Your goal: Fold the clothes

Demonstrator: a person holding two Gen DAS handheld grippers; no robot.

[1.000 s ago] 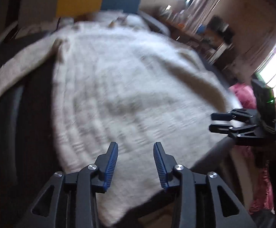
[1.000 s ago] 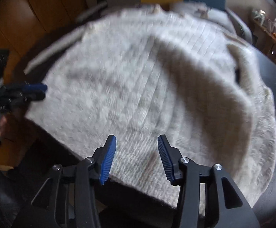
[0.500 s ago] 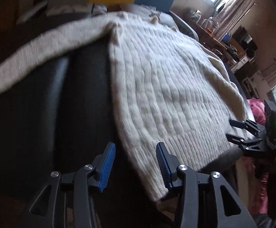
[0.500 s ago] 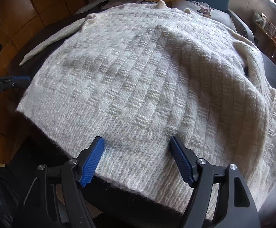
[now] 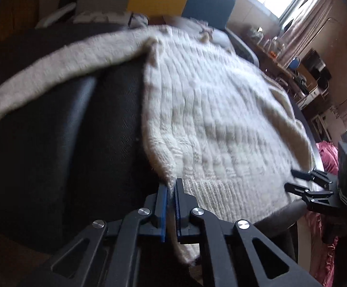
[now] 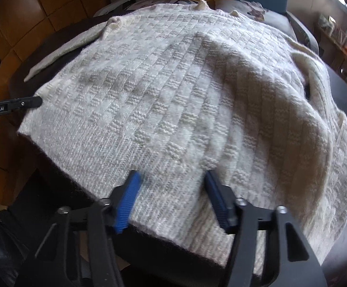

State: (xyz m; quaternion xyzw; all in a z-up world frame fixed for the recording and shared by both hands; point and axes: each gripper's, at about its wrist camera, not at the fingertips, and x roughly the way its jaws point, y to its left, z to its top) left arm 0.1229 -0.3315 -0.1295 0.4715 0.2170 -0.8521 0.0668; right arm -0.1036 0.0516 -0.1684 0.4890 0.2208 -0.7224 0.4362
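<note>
The cream basket-weave knitted sweater (image 6: 185, 100) lies flat on the dark round counter (image 5: 61, 131). The left hand-held gripper (image 5: 171, 189) pinches its hem corner; the right hand-held gripper (image 6: 171, 191) is closing, astride the ribbed hem. Seat it fully, then lift both together.
</note>
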